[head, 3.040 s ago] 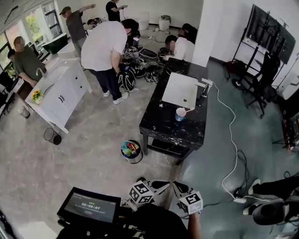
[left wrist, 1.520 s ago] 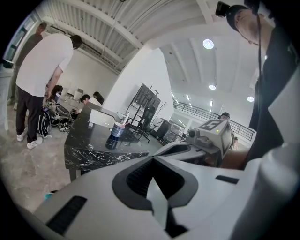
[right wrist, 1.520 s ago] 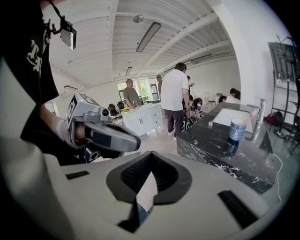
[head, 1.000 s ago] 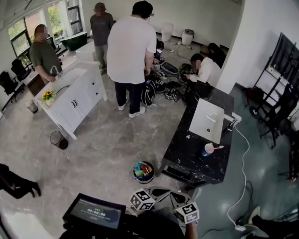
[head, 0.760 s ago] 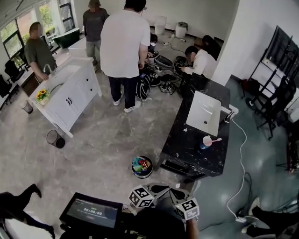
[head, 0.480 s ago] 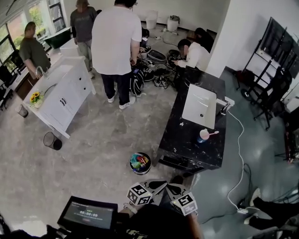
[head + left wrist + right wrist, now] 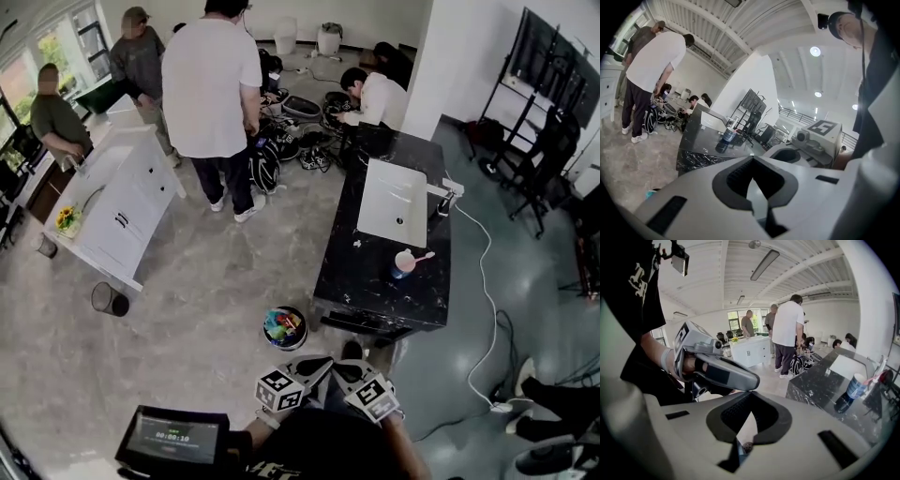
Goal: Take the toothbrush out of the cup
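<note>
- Toothbrush point(image 7: 421, 256) stands in the blue-and-white cup point(image 7: 403, 265), with its pink end leaning out over the rim to the right. The cup sits on the black counter point(image 7: 375, 281), well ahead of both tongs and to their right.
- Left gripper point(image 7: 322, 360) has its jaws pressed together with nothing between them, and it is well apart from the cup.
- Right gripper point(image 7: 341, 368) also has its jaws pressed together and empty. It is just beside the left one, tips close.
- White basin point(image 7: 394, 202) is set in the counter beyond the cup, farther from the tongs.
- Round bin point(image 7: 284, 328) on the floor, just ahead of the tongs and slightly left, holds colourful items.
- Dark wastebasket point(image 7: 110, 298) stands far to the tongs' left; its contents cannot be made out.
</note>
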{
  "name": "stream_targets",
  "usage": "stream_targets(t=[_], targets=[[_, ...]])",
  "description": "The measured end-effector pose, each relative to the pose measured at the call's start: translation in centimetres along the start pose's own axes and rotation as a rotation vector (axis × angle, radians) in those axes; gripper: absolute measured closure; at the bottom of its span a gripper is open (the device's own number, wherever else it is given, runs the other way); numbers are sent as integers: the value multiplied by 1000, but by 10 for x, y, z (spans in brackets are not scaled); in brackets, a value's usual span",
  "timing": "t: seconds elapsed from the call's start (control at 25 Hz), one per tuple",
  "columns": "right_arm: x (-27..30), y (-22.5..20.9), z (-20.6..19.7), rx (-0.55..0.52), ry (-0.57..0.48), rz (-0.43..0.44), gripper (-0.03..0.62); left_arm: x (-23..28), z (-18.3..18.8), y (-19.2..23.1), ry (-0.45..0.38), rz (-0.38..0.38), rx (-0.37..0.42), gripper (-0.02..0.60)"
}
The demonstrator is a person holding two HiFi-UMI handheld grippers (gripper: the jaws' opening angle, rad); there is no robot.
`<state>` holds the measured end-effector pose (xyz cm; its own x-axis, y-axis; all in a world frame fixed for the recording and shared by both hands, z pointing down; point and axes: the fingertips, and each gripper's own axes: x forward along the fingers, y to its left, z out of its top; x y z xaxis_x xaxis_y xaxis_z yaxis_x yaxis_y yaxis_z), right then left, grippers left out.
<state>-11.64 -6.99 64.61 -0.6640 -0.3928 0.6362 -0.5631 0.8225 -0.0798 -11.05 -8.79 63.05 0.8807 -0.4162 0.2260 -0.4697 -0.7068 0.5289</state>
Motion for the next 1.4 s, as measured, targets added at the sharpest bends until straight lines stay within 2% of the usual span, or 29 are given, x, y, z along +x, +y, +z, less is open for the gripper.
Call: stream_targets(t=[0.24, 0.52, 0.76, 1.2, 1.4], targets=[[-9, -20, -9, 39, -4, -14, 606, 26, 1, -2, 63, -19, 14, 577], [-26, -68, -13, 66, -12, -42, 606, 62, 14, -8, 100, -52, 34, 577], [-37, -112, -7, 92, -41, -77, 605, 83, 28, 5, 119, -40, 40, 577], [-43, -177, -10, 151, -99, -49, 606, 125, 71, 34, 126, -7, 86, 577], [-54, -222, -14, 191, -96, -84, 606, 149, 88, 42, 139, -5, 100, 577]])
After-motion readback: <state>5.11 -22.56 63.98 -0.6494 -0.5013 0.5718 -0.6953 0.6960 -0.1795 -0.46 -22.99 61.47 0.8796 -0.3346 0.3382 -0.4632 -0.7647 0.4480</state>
